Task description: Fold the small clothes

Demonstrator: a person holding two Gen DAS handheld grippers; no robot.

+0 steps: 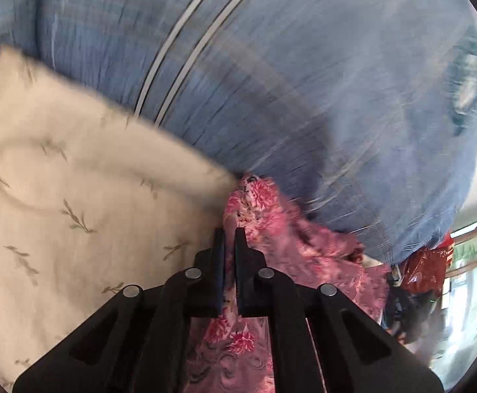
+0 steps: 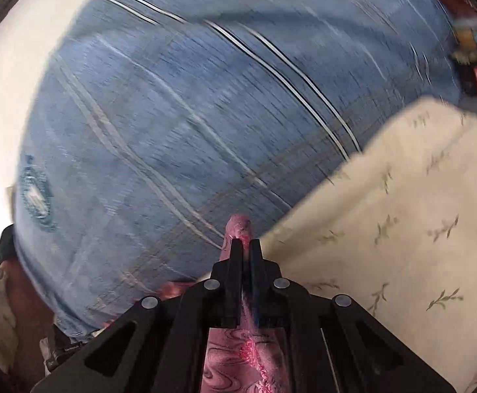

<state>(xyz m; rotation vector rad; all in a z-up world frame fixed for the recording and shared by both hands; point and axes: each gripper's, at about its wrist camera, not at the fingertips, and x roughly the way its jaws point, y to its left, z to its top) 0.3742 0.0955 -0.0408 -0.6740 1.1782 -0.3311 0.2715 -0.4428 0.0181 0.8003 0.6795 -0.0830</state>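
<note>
A pink garment with a red floral print (image 1: 291,239) runs between the black fingers of my left gripper (image 1: 229,233), which is shut on it; the cloth spreads to the right over the bed. In the right wrist view the same pink garment (image 2: 238,226) pokes out past my right gripper (image 2: 245,244), which is shut on a fold of it, with more of the cloth hanging below the jaws. Both views are blurred by motion.
A blue bedspread with pale stripes (image 1: 271,82) (image 2: 173,114) covers the bed. A cream pillow with small leaf sprigs (image 1: 58,180) (image 2: 402,229) lies beside the garment. Red and dark clutter (image 1: 425,268) sits off the bed's edge at right.
</note>
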